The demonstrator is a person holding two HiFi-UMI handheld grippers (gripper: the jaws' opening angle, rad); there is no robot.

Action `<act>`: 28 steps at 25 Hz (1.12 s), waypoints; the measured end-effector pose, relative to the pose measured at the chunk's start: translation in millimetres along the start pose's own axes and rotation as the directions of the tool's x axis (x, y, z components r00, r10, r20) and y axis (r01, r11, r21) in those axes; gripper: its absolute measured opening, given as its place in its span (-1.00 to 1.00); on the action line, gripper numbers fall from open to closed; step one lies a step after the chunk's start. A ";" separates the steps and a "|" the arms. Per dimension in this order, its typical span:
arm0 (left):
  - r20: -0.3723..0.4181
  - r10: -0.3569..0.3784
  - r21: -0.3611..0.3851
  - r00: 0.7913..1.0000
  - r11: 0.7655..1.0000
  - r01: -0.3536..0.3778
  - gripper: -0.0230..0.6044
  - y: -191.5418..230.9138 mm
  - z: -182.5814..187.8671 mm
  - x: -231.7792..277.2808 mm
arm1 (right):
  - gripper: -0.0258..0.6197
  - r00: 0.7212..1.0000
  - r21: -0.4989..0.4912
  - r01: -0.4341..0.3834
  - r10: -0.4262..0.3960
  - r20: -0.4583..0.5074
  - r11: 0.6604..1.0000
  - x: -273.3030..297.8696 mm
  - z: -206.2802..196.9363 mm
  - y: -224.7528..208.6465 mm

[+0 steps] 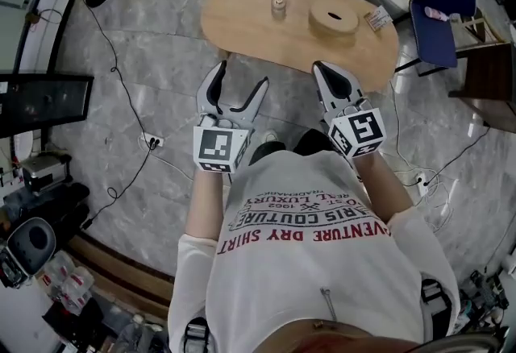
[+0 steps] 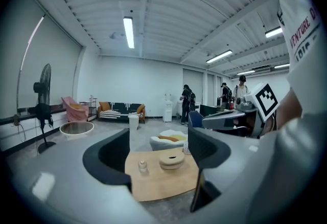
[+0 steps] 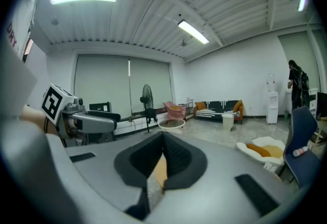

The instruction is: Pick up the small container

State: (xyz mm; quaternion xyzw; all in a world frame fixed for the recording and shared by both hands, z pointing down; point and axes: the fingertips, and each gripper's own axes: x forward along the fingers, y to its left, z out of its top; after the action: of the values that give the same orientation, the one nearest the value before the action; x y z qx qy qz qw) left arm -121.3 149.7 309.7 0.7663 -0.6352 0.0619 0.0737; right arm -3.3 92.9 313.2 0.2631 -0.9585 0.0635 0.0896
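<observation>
Table: a light brown oval wooden table (image 1: 242, 17) stands on a grey stone floor (image 1: 145, 77).
Small container: a small clear container (image 1: 278, 6) stands upright on the table top, near the middle and a bit to the left.
Round block: a flat round wooden block with a hole in its top (image 1: 333, 19) sits on the table, just to the right of the small container, not touching it.
Card: a small white card (image 1: 377, 18) lies on the table near its right end.
Left gripper: the grey left gripper (image 1: 240, 79) hangs in the air by the near edge of the table. Its jaws are wide apart with nothing in them. It is well apart from the small container.
Right gripper: the grey right gripper (image 1: 322, 69) hangs by the near edge of the table too. Its jaw tips are pressed together and it holds nothing.
Chair: a dark blue chair (image 1: 442, 17) stands just past the right end of the table.
</observation>
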 end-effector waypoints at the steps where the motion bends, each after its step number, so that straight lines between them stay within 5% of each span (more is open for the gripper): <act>1: -0.004 -0.011 0.002 1.000 1.000 0.011 0.16 4.6 -4.1 10.8 | -0.93 1.000 0.007 0.009 -0.009 -0.009 1.000 8.9 -2.7 -6.7; 19: -0.168 -0.108 -0.025 0.980 0.994 0.105 0.32 68.3 -95.5 258.8 | -0.93 0.997 0.127 0.036 -0.027 -0.065 0.991 182.2 -62.1 -189.3; 28: -0.307 -0.139 -0.051 0.942 0.990 0.130 0.33 96.7 -212.0 343.7 | -0.93 0.983 0.187 0.096 -0.063 -0.173 0.978 245.9 -150.0 -235.5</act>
State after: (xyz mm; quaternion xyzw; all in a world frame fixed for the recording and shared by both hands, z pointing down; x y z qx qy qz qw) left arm -152.9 -158.7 585.8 0.7875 -0.5629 0.1664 0.1880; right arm -69.0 -204.0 527.6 0.3027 -0.9255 0.1749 0.1456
